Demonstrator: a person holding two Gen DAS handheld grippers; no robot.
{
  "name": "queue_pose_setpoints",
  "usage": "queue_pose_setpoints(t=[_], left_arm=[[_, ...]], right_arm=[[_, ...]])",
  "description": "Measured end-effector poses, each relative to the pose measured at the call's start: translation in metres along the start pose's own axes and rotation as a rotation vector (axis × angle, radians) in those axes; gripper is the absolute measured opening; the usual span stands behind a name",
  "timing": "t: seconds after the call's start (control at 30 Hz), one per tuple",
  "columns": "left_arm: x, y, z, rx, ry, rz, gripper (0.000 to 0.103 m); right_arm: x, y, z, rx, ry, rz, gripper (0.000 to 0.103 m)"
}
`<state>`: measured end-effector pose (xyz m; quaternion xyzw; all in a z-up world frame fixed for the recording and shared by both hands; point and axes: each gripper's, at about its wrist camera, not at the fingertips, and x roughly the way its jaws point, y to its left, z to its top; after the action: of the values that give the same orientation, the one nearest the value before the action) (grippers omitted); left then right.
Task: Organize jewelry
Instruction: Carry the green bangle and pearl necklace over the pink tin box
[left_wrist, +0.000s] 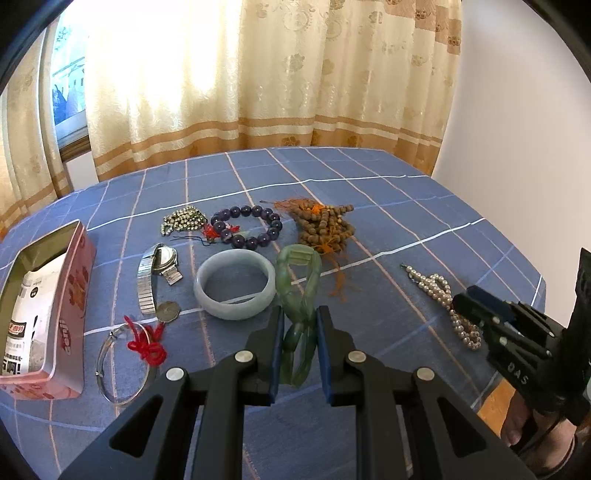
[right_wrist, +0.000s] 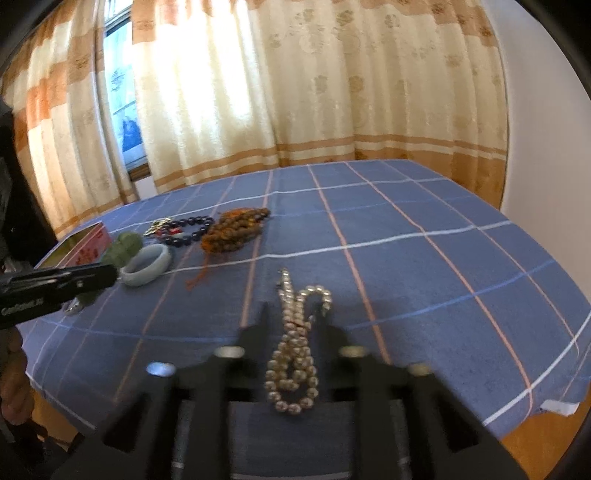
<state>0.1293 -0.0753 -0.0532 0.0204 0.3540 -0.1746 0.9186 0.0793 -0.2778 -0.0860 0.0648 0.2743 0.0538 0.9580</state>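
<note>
Readable writing: the pink tin (left_wrist: 55, 321) at the left edge of the table (left_wrist: 388, 229) carries the word "cenji" on its side wall. A printed white packet lies inside it; that print is too small to read. The right gripper's body, seen from the left wrist, is marked "DAS". The left gripper's body, seen from the right wrist, bears white lettering too blurred to read.

Left gripper (left_wrist: 299, 321): jaws nearly closed, pads clamped on the green jade bracelet (left_wrist: 301, 291). The bracelet hangs twisted between the pads, just beside the pale jade bangle (left_wrist: 236, 288) near the table's middle.

Right gripper (right_wrist: 291, 314): jaws partly open, no pad pressing. The pearl strand (right_wrist: 293, 350) lies on the blue checked cloth between them, close to the near right edge.

The watch (left_wrist: 157, 273), purple bead bracelet (left_wrist: 247, 225) and brown bead string (left_wrist: 325, 225) lie toward the middle.
</note>
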Motion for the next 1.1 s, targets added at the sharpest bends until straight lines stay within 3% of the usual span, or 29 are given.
queue_pose_setpoints(t=[0.03, 0.17, 0.23, 0.27, 0.3, 0.63, 1.1], left_arm=[[0.000, 0.001, -0.001, -0.003, 0.000, -0.001, 0.017], [0.005, 0.005, -0.003, -0.020, 0.001, 0.003, 0.017], [0.006, 0.007, -0.004, -0.024, 0.001, 0.004, 0.017], [0.006, 0.008, -0.004, -0.025, 0.000, 0.005, 0.017], [0.006, 0.009, -0.005, -0.026, -0.001, 0.005, 0.017], [-0.016, 0.019, 0.000, -0.041, -0.064, 0.024, 0.017], [-0.048, 0.055, 0.003, -0.086, -0.146, 0.087, 0.017]], right_arm=[[0.001, -0.001, 0.000, 0.004, 0.003, -0.012, 0.055], [0.009, 0.002, -0.001, -0.019, 0.037, -0.013, 0.056], [0.017, 0.008, -0.005, -0.052, 0.068, -0.026, 0.038], [0.016, 0.010, -0.006, -0.069, 0.059, -0.042, 0.023], [0.017, 0.012, -0.006, -0.082, 0.059, -0.046, 0.016], [0.006, 0.024, 0.006, -0.100, 0.002, 0.023, 0.015], [0.001, 0.080, 0.041, -0.196, -0.072, 0.137, 0.015]])
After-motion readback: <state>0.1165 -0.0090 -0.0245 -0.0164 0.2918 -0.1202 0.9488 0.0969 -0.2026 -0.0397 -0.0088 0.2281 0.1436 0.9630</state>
